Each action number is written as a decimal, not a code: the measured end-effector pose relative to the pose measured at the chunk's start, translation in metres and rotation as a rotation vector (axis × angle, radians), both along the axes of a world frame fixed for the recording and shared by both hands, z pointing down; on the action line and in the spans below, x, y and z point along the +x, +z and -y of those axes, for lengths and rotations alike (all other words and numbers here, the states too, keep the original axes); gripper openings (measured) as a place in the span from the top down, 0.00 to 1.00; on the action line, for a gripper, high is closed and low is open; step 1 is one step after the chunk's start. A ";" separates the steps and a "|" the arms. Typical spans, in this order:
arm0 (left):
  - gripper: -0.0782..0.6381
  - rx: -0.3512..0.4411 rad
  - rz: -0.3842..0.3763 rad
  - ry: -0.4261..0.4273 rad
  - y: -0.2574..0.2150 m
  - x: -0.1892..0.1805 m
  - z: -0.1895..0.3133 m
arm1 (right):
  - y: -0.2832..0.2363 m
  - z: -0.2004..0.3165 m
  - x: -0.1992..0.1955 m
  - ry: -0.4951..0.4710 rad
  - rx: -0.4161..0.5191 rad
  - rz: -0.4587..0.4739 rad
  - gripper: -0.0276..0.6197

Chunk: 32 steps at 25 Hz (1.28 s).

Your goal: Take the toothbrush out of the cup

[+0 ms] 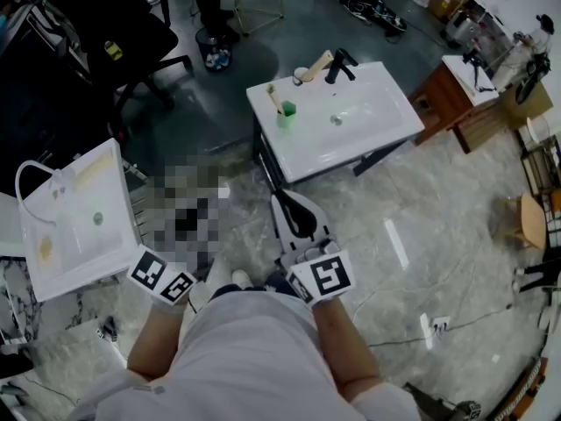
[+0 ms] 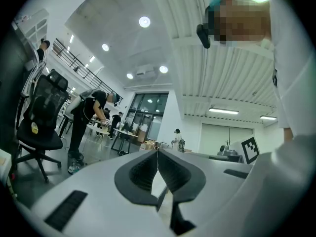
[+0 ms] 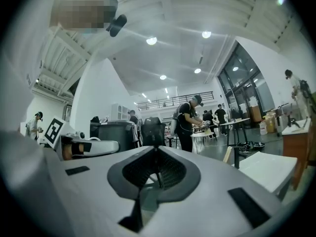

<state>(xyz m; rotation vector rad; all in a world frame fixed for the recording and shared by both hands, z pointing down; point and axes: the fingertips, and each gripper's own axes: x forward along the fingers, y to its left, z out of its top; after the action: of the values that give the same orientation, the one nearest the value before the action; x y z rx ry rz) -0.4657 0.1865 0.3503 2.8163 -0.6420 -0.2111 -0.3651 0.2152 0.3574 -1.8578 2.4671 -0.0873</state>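
Note:
In the head view a green cup stands on the left part of a white basin, with a toothbrush leaning out of it. My right gripper is held low in front of my body, shut and empty, pointing toward the basin and well short of the cup. In the right gripper view its jaws meet with nothing between them. My left gripper is also shut and empty. Only its marker cube shows in the head view, at my left.
A black faucet and a wooden-handled item sit at the basin's back. A second white basin stands at the left and a black office chair behind it. A wooden cabinet is at the right. People work at tables far off.

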 end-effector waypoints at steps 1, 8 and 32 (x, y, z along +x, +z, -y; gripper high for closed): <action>0.87 0.000 0.000 0.002 0.002 0.000 0.001 | 0.000 0.000 0.001 0.006 0.005 0.012 0.91; 0.87 0.016 0.008 -0.006 0.002 0.013 0.018 | 0.002 0.014 0.031 0.040 0.021 -0.019 0.91; 0.87 -0.028 0.130 -0.363 0.062 0.289 0.195 | 0.089 0.221 0.352 -0.233 -0.096 0.142 0.91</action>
<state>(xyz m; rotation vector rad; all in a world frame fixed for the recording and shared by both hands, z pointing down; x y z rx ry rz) -0.1768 -0.0090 0.4119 2.6816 -1.1754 -0.0811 -0.0135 -0.0060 0.4460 -1.5270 2.6086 -0.3403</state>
